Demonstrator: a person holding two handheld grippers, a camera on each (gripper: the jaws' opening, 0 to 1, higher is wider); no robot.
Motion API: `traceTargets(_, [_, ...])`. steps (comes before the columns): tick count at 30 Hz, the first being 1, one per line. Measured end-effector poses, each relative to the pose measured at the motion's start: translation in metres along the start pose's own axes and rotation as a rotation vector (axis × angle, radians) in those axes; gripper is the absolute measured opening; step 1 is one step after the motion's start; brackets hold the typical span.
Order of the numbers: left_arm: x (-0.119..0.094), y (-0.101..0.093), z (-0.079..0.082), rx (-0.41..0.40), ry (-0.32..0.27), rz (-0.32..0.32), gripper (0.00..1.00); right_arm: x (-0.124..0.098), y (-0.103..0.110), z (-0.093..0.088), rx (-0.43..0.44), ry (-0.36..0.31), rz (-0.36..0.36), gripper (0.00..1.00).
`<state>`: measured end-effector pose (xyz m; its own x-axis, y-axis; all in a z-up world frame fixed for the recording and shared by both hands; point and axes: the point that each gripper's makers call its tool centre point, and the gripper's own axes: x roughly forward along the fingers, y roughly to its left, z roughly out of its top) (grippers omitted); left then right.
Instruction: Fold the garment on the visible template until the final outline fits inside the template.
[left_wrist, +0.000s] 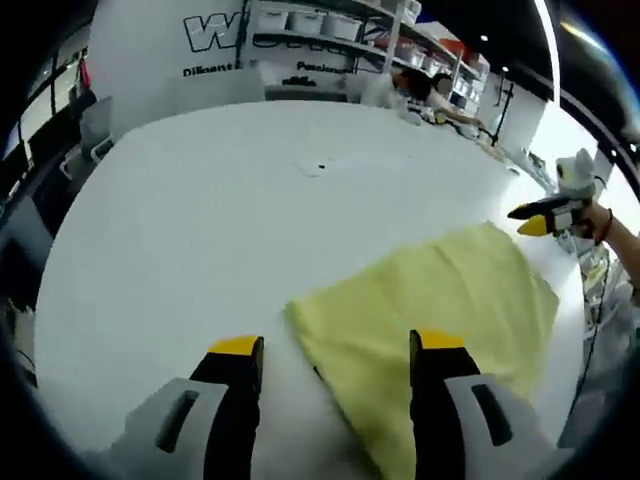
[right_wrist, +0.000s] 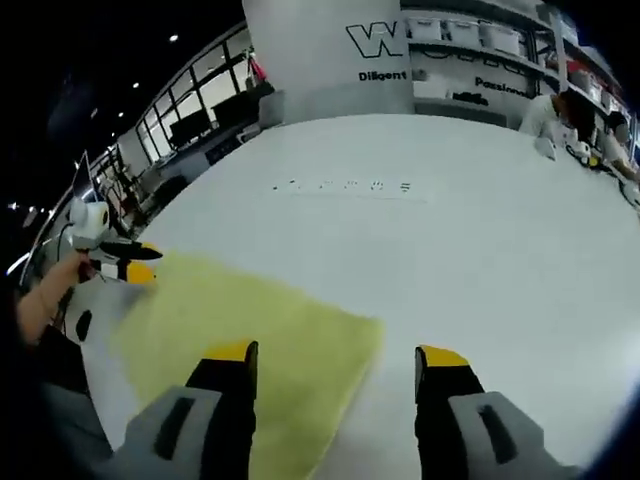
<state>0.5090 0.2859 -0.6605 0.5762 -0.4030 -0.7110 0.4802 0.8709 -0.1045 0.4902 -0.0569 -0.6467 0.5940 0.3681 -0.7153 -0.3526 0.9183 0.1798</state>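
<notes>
both jaws apart above yellow garment (left_wrist: 430, 300)

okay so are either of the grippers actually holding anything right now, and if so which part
Nothing is held. The left gripper and right gripper both stand open above the flat yellow cloth garment on the white table.

The left black-and-grey two-jaw gripper with yellow fingertips (left_wrist: 338, 352) stands with its jaws spread wide apart, clasping nothing, and the matching right black-and-grey gripper with yellow tips (right_wrist: 338, 357) is spread just as wide. In the left gripper view the right gripper appears at the right edge, carried by the person's bare hand and forearm (left_wrist: 612, 228). In the right gripper view the left gripper appears at the left edge, carried by the person's other hand (right_wrist: 58, 282).
</notes>
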Motion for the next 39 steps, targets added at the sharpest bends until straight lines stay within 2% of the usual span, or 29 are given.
traceTargets(1, [0.000,-0.001,0.000,-0.025,-0.004,-0.003,0.65,-0.001,0.001,-0.001,0.024,-0.008,0.014,0.65])
traceTargets(2, [-0.006,-0.008,-0.007,-0.101,-0.003,-0.021,0.66,-0.007,0.006,-0.006,0.050,-0.013,0.027,0.66])
traceTargets(3, [-0.013,-0.014,-0.013,-0.106,0.002,-0.017,0.66,-0.011,0.009,-0.008,0.057,-0.014,0.031,0.67])
traceTargets(8, [-0.023,-0.025,-0.020,-0.127,-0.002,-0.031,0.70,-0.018,0.016,-0.016,0.069,-0.012,0.037,0.70])
traceTargets(19, [-0.046,-0.043,-0.044,-0.113,0.028,-0.042,0.64,-0.037,0.033,-0.039,0.083,0.009,0.052,0.71])
traceTargets(24, [-0.057,-0.045,-0.053,-0.148,0.026,-0.045,0.60,-0.048,0.044,-0.055,0.075,0.021,0.057,0.71])
traceTargets(29, [-0.066,-0.051,-0.067,-0.152,0.039,-0.040,0.57,-0.053,0.048,-0.065,0.077,0.042,0.059,0.68])
traceTargets(39, [-0.074,-0.052,-0.078,-0.218,0.033,-0.016,0.45,-0.059,0.063,-0.096,0.111,0.086,0.079,0.54])
